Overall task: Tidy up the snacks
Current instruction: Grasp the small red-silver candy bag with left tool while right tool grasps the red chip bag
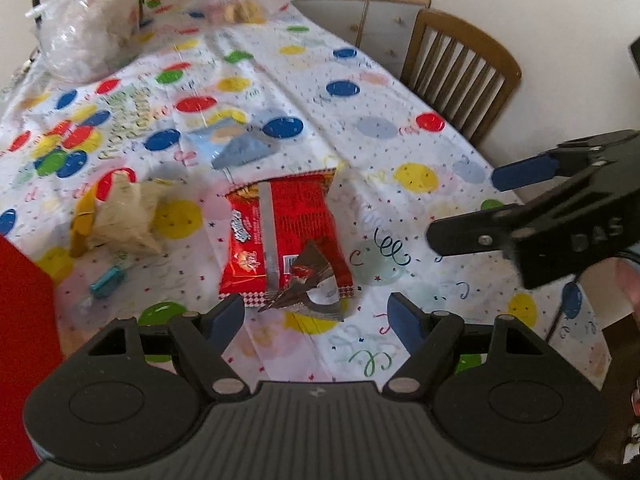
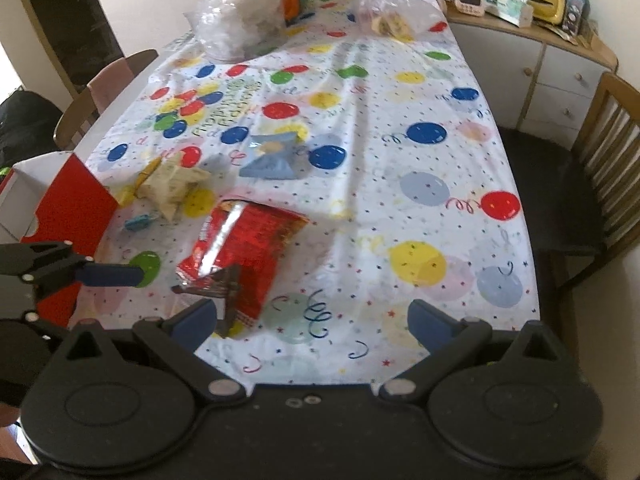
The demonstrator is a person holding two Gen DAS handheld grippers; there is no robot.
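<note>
Below my left gripper [image 1: 316,312], seen from the left wrist camera, a red snack bag [image 1: 286,236] lies flat on the balloon-print tablecloth [image 1: 360,80], silver seam up, white lettering along one side, checkered trim at both ends. A dark brown wrapper [image 1: 306,280] rests on its near end. My blue pads stand wide apart with nothing between them. A pale crumpled packet [image 1: 128,216] and a small teal candy [image 1: 107,282] lie to the bag's left, a blue pouch [image 1: 240,148] beyond it. My right gripper [image 1: 464,204] enters from the right.

From the right wrist camera, the red bag [image 2: 244,248] sits ahead and left of my right gripper [image 2: 314,320], whose jaws are also spread wide and empty. A red box [image 2: 72,208] stands at the table's left edge.
</note>
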